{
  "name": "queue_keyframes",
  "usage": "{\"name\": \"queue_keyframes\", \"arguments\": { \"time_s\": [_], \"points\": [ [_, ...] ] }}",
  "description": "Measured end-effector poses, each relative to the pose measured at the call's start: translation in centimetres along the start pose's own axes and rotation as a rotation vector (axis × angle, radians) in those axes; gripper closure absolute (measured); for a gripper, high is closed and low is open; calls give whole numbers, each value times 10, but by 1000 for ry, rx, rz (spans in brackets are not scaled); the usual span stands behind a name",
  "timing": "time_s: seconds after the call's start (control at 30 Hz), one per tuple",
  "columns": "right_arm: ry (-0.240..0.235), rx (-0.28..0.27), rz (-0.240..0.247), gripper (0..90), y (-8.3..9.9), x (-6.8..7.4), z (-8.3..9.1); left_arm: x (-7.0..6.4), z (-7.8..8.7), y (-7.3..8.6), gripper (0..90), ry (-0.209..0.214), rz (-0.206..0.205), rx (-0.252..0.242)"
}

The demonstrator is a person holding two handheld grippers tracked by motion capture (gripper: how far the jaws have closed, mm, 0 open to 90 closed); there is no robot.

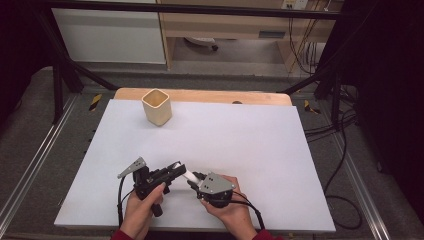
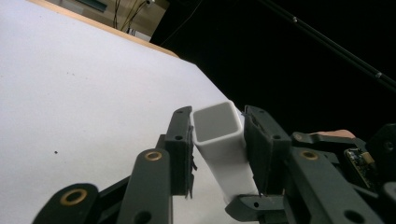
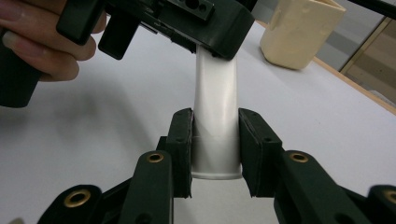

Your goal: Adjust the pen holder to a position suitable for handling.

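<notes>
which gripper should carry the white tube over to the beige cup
Left, probably. The left gripper grips the white tube near its open end and sits nearer the beige cup; the right gripper clamps the other end.

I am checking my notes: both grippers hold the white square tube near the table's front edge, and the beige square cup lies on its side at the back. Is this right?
Not quite. The beige square cup stands upright, its opening facing up, as the high view shows. The rest holds: the left gripper and the right gripper both hold the white square tube near the front edge.

Left gripper (image 1: 176, 170) black with a grey three-cornered plate, right gripper (image 1: 192, 179) black, grey plate dotted with screws, black cables trailed from both, jaw links bore brass-ringed pivots, dark red sleeve cuffs showed at both wrists
</notes>
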State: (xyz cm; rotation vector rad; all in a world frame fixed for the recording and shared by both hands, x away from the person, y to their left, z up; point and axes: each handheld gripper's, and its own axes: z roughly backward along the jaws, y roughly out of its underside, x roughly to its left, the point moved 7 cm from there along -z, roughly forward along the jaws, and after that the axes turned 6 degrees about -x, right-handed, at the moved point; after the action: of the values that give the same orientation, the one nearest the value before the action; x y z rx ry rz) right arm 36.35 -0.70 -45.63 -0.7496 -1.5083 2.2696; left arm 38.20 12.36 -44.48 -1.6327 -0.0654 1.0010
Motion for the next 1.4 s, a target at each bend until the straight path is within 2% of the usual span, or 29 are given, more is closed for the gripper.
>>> {"name": "queue_keyframes", "arguments": {
  "time_s": [0.3,0.37,0.47,0.67,0.83,0.9,1.07,1.2,1.3,1.4],
  "points": [
    [1,24,-2,672,5,1,-3,-4,-1,2,689,13,3,4],
    [1,27,-4,670,6,1,-4,-6,-1,2,696,11,-6,1],
    [-20,27,-28,651,7,3,-5,-8,-1,2,705,-3,-45,1],
    [-41,40,-63,540,8,4,-7,-3,1,-1,707,-37,-70,0],
    [-41,73,-76,439,13,5,-10,0,4,-5,707,-63,-101,-8],
    [-38,96,-101,372,16,4,-10,0,5,-6,708,-71,-118,-7],
    [-21,137,-167,247,23,-2,-11,0,7,-10,708,-92,-161,-6],
    [-36,191,-213,132,30,-7,-12,1,8,-12,708,-105,-172,-12],
    [-30,197,-217,76,32,-12,-8,2,9,-13,708,-114,-185,-12],
    [-18,184,-242,48,32,-21,-2,3,11,-15,708,-123,-206,-11]
  ]
}}
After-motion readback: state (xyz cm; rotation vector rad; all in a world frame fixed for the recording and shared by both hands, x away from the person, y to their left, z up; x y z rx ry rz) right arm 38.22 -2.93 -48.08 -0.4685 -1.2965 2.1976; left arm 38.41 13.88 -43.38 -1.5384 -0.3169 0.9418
